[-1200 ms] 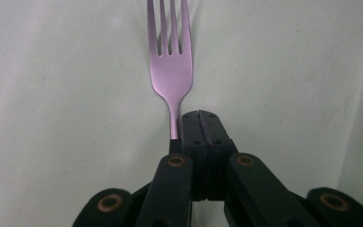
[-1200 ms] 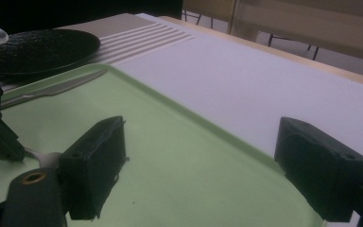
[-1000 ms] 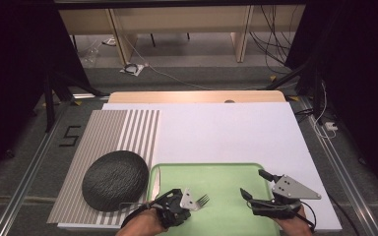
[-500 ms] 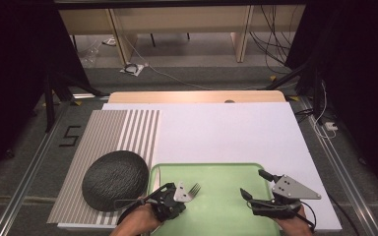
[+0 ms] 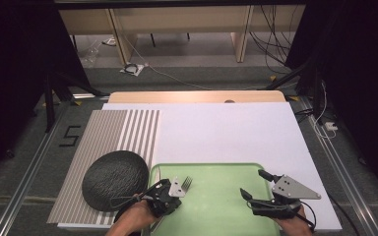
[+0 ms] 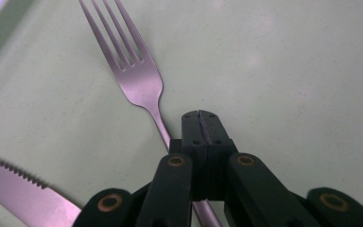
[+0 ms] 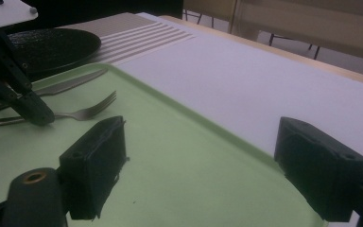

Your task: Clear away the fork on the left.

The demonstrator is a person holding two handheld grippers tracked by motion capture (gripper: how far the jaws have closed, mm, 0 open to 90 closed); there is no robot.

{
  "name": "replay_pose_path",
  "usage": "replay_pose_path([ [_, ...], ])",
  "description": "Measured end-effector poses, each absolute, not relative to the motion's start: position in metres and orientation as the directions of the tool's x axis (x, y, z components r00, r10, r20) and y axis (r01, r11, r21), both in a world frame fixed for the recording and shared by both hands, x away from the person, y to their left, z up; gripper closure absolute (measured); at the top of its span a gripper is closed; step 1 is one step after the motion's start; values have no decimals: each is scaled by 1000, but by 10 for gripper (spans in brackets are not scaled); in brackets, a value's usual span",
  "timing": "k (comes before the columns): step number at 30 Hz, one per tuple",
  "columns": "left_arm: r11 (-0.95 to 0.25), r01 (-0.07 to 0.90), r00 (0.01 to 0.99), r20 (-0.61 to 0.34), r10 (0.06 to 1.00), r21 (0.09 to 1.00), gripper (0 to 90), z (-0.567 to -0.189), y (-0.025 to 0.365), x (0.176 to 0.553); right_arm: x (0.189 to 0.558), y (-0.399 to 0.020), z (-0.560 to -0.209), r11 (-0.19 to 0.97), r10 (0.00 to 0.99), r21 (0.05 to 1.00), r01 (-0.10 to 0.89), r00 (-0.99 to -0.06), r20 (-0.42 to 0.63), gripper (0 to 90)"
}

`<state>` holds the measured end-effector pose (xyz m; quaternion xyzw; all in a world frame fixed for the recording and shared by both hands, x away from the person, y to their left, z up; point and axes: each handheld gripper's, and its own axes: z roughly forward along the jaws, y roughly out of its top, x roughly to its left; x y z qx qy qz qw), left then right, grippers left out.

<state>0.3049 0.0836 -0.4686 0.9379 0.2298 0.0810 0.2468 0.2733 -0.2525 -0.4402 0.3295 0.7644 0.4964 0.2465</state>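
A metal fork lies over the left part of a light green tray, tines pointing away from me. My left gripper is shut on the fork's handle. In the left gripper view the jaws are pressed together over the handle, with the fork head ahead of them. A serrated knife lies on the tray beside them. My right gripper hovers open over the tray's right side, with nothing between its jaws. The right gripper view also shows the fork and the left gripper.
A black round plate sits on a grey striped mat, just left of the tray. A white sheet covers the table beyond the tray, and a wooden edge shows at the far side. Cables lie on the floor behind.
My left gripper has shifted left and slightly away from me, carrying the fork with it. The right gripper has stayed where it was.
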Motion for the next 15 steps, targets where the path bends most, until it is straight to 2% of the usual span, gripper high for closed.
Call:
replay_pose_path([
  [15,-749,435,853,37,520,499,895,-469,97,315,273,-253,-440,290,749,921,261,-661,-49,183],
])
